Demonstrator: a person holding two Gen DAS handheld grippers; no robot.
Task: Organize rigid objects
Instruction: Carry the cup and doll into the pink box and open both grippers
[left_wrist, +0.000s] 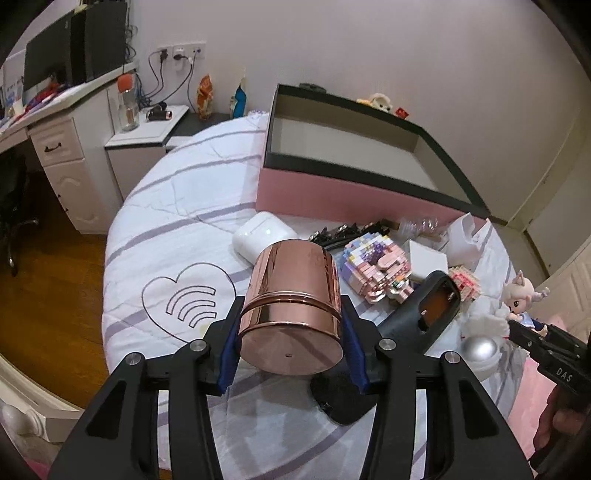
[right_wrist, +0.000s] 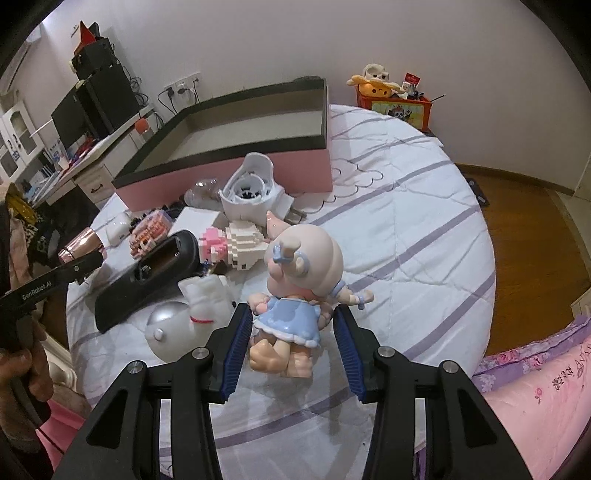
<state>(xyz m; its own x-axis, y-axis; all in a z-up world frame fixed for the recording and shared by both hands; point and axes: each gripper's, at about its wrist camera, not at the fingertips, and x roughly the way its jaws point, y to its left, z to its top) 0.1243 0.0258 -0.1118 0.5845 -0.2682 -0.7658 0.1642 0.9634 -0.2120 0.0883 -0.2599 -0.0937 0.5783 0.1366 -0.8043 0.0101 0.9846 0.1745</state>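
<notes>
Bed (left_wrist: 177, 206), box (left_wrist: 369, 188) behind | left gripper (left_wrist: 291, 332) clamps copper can (left_wrist: 291, 306) | right gripper (right_wrist: 293, 332) clamps doll (right_wrist: 295, 295) | carry both level, clear box rim, release low inside.

White wall (left_wrist: 369, 44); wooden floor (right_wrist: 524, 221) (warm brown); desk (left_wrist: 55, 107).

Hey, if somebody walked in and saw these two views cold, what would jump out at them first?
Probably the shiny rose-gold cylindrical canister, clamped in the left gripper above the white striped quilt. Next, the doll in a blue dress, held between the pads of the right gripper. Behind the toy clutter sits a large pink box with a black rim, open and showing nothing inside.
</notes>
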